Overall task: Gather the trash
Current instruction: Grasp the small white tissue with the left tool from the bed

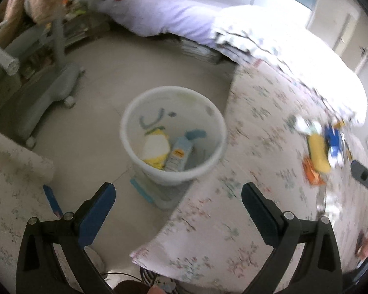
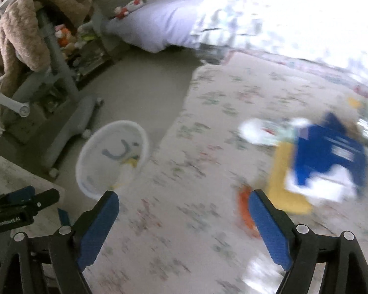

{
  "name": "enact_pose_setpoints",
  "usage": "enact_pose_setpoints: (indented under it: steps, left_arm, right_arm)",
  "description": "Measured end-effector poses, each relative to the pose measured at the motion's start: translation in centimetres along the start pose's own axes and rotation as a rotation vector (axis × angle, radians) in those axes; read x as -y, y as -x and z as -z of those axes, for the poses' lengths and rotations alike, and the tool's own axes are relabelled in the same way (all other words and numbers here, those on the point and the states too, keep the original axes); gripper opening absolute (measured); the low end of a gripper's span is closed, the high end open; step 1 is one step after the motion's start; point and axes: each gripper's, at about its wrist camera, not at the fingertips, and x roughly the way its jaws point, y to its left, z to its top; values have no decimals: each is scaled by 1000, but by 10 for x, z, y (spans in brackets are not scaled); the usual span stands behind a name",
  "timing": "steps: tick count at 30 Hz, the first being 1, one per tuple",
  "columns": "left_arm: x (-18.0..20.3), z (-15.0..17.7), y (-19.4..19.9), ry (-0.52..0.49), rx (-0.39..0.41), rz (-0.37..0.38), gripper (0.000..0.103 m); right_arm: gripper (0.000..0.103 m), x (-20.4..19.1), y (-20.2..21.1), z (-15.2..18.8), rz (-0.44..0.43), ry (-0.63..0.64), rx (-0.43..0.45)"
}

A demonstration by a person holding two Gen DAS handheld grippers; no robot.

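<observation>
A white bin (image 1: 173,136) stands on the floor beside the bed and holds a yellow-and-white wrapper (image 1: 156,150) and a pale blue tube (image 1: 179,155). My left gripper (image 1: 178,197) is open and empty, above and in front of the bin. On the floral bedsheet (image 2: 196,196) lies a pile of trash: a blue packet (image 2: 328,154), a yellow packet (image 2: 285,183), an orange wrapper (image 2: 246,209) and a white wrapper (image 2: 257,129). My right gripper (image 2: 184,204) is open and empty, over the sheet left of the pile. The bin also shows in the right wrist view (image 2: 112,158). The pile shows in the left wrist view (image 1: 323,147).
A grey wheeled chair base (image 1: 49,95) with a brown blanket (image 2: 24,24) draped over it stands left of the bin. A white duvet (image 2: 294,17) covers the far part of the bed. Toys and shelves (image 2: 68,39) sit at the back left. Both views are blurred.
</observation>
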Motion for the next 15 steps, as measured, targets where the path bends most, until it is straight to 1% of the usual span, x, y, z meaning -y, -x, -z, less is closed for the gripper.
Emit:
enact_pose_setpoints:
  steps: [3, 8, 10, 15]
  left_arm:
    - [15, 12, 2, -49, 0, -6, 103]
    - [40, 32, 11, -117, 8, -1, 103]
    - [51, 40, 16, -147, 17, 6, 103]
    - [76, 60, 21, -201, 21, 36, 103]
  right_arm:
    - [90, 15, 18, 16, 10, -23, 2]
    - [91, 42, 41, 47, 39, -88, -30]
    - [91, 51, 48, 59, 43, -109, -34]
    - [91, 70, 59, 86, 94, -157, -43]
